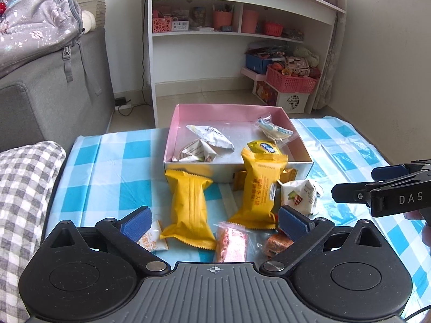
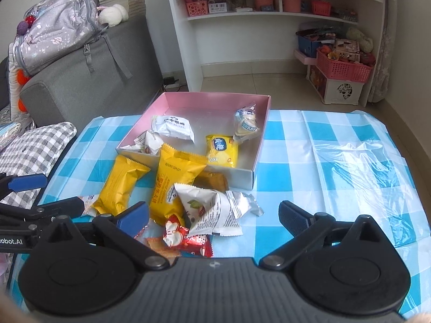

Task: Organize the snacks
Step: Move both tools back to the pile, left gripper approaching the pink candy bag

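Note:
A pink box (image 1: 172, 132) (image 2: 265, 123) stands on the blue-checked tablecloth and holds several packets: two white ones, a clear-wrapped one (image 2: 246, 122) and a small yellow one (image 2: 222, 152). In front of it lie loose snacks: a yellow packet (image 1: 188, 211) (image 2: 120, 185), a second yellow packet (image 1: 260, 191) (image 2: 175, 183) leaning on the box wall, a white packet (image 1: 300, 196) (image 2: 208, 212), a pink one (image 1: 231, 242) and a red one (image 2: 186, 238). My left gripper (image 1: 214, 222) is open above the near snacks. My right gripper (image 2: 214, 215) is open over the white packet.
A grey sofa (image 1: 51, 86) with a backpack (image 1: 35, 24) stands left. A checked cushion (image 1: 24, 188) lies by the table's left edge. A white shelf unit (image 1: 242, 27) and pink baskets (image 1: 291, 80) stand behind. Bare tablecloth (image 2: 336, 161) lies right of the box.

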`<state>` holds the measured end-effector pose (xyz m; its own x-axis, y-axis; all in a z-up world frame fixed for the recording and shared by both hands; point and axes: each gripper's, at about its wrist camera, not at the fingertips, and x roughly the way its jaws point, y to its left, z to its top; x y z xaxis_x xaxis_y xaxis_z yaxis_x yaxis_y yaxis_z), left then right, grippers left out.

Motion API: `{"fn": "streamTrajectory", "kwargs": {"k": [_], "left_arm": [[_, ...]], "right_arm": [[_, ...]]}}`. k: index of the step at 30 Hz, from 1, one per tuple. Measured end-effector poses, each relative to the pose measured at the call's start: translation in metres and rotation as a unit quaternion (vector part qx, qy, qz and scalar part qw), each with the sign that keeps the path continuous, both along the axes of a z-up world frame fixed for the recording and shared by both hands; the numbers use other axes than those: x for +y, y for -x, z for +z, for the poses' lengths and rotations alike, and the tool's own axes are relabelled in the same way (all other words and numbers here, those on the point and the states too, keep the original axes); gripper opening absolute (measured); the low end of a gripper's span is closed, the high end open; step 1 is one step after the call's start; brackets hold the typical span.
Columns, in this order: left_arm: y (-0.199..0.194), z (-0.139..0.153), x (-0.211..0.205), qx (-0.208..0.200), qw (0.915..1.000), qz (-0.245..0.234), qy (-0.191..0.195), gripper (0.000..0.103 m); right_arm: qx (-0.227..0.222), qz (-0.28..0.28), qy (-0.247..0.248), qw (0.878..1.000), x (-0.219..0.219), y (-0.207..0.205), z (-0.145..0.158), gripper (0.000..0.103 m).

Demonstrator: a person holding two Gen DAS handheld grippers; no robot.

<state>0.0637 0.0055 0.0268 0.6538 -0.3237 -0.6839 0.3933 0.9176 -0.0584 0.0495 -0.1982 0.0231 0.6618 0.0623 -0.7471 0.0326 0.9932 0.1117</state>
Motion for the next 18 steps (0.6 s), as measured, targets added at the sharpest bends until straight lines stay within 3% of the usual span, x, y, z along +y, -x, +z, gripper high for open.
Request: {"fn": "streamTrajectory", "kwargs": {"k": [7,12,18], "left_arm": [[0.008,-0.032,0.01,0.02,0.9995,0.023,-0.006,0.101],[0.007,-0.047,0.012,0.041,0.9986,0.033,-0.005,0.101],[0.003,-0.059,0.005,0.065,0.9976,0.022,0.005,0.099]], "right_arm": [[0.005,0.002,0.004,1.0,0.0,0.012,-0.023,0.103],[0.042,-0.008,0.014,0.999,0.0,0.009,-0.04,0.102],[0.045,-0.018,-0.013,0.999,-0.004,0.0,-0.045,0.102]]}}
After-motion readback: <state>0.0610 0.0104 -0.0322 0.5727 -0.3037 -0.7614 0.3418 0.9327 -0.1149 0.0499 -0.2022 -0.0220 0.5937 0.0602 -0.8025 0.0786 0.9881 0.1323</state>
